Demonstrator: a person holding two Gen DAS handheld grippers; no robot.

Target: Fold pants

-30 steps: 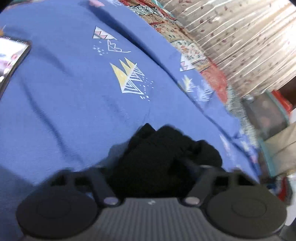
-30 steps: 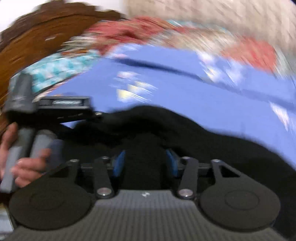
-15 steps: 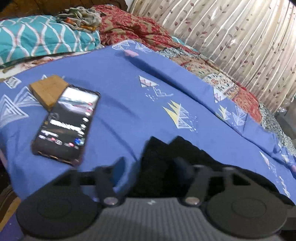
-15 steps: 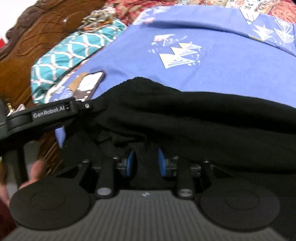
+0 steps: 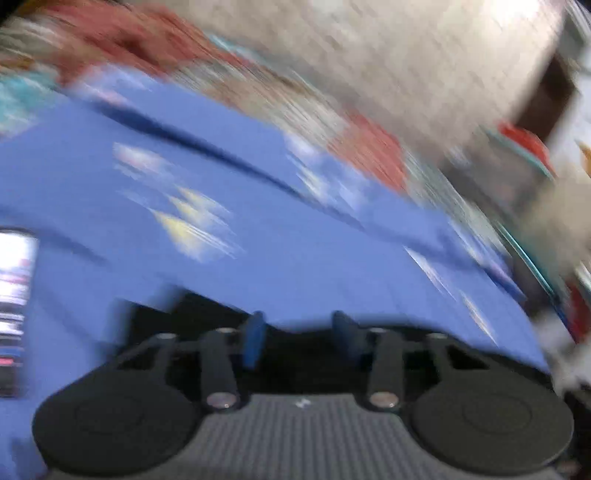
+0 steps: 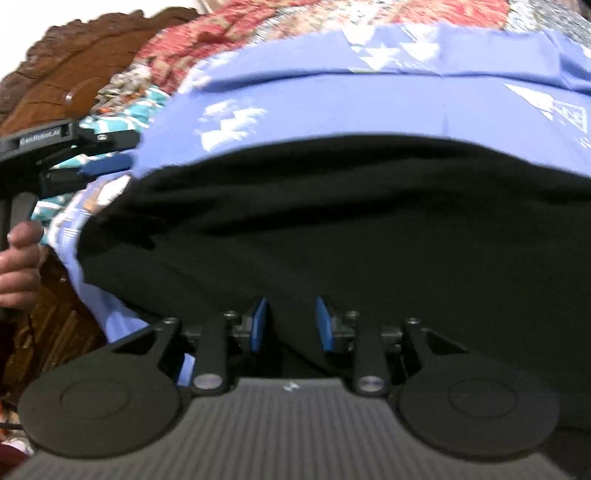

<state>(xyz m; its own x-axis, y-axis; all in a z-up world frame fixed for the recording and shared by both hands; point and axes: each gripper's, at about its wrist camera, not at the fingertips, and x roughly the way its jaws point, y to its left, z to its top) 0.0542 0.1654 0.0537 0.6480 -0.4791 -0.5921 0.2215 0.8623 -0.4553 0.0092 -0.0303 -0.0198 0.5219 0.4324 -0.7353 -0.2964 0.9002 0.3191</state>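
Note:
The black pants (image 6: 332,221) lie spread on the blue bed sheet (image 6: 351,107), filling the middle of the right wrist view. My right gripper (image 6: 291,325) has its blue pads apart with a fold of the pants between them. In the blurred left wrist view, my left gripper (image 5: 299,338) is open; its blue pads stand apart over a dark strip of the pants (image 5: 306,354) at the near edge of the sheet (image 5: 295,266). The left gripper also shows at the left of the right wrist view (image 6: 107,164), held in a hand, clear of the pants.
A phone (image 5: 14,295) lies on the sheet at the left. A carved wooden headboard (image 6: 74,74), a teal pillow (image 6: 122,118) and a red patterned blanket (image 6: 258,29) are at the back. Curtains (image 5: 424,55) hang beyond the bed.
My left gripper has opened and let go of the pants, then swung away, blurring its view. The pants have dropped flat onto the sheet. My right gripper's pads have widened.

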